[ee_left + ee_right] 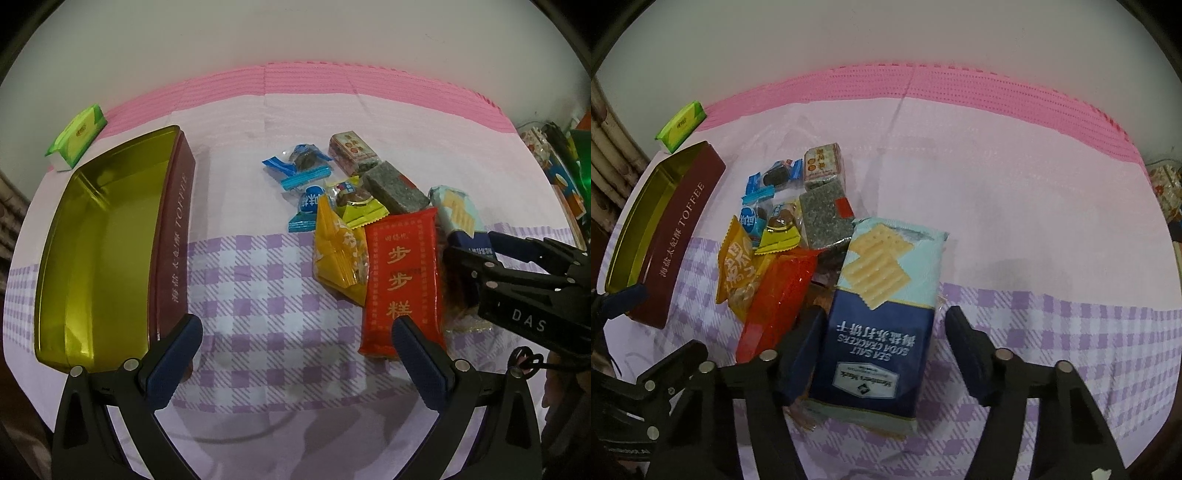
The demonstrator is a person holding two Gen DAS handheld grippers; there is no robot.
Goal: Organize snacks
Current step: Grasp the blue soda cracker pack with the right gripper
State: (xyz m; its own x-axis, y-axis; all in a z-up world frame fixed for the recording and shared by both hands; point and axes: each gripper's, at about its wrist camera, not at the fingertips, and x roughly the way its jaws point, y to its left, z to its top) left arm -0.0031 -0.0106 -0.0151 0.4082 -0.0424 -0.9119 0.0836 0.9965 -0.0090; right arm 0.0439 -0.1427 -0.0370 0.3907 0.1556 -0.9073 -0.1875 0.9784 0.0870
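An open maroon toffee tin (173,240) (676,236) with a gold inside lies at the left, nothing visible in it. Right of it is a pile of snacks: a red bar pack (402,280) (779,299), a yellow packet (336,251), blue-wrapped candies (299,166), a grey-green block (395,188) and a soda cracker pack (882,295) (456,206). My right gripper (882,328) (465,254) straddles the cracker pack. Its left finger is against the pack and a small gap shows at the right finger. My left gripper (297,325) is open over the checked cloth, between tin and red pack.
A green packet (75,134) (681,125) lies at the back left, beyond the tin. Colourful boxes and clutter (561,173) crowd the table's right edge. The cloth has a pink border along the back, under a white wall.
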